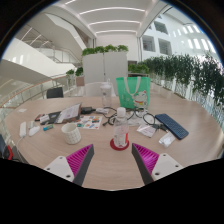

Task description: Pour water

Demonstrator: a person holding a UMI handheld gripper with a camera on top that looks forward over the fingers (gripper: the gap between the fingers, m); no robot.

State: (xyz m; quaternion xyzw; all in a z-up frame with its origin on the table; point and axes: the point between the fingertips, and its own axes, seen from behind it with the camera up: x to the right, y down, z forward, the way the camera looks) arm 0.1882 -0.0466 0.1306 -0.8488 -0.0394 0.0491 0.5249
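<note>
1. While the gripper (113,160) is held above the near edge of the worktop (45,150), its two fingers are spread apart and released; nothing is gripped. The magenta pads (80,158) are seen on the inner faces of the fingers.
2. A clear bottle (121,122) is placed upright on a red coaster (119,144), just ahead of the fingers and in line with the gap between them. The bottle is not touched by either finger. Whether water is contained in it cannot be told.
3. A white cup (71,132) is located to the left of the bottle, nearer the left finger, apart from the coaster.
4. A dark blue flat object (171,125) is laid toward the right edge of the worktop, and a white flat item (167,142) is set nearer the right finger.
5. A green bag (138,92) is positioned at the far edge of the worktop, beyond the bottle.
6. Loose papers and small items (75,114) are scattered over the left and centre of the worktop, and a black cable (143,120) is run across the area beyond the bottle. These small items cannot be identified individually.
7. White planters with green plants (105,62) are visible beyond the far edge of the worktop, inside a bright hall with white balconies.
</note>
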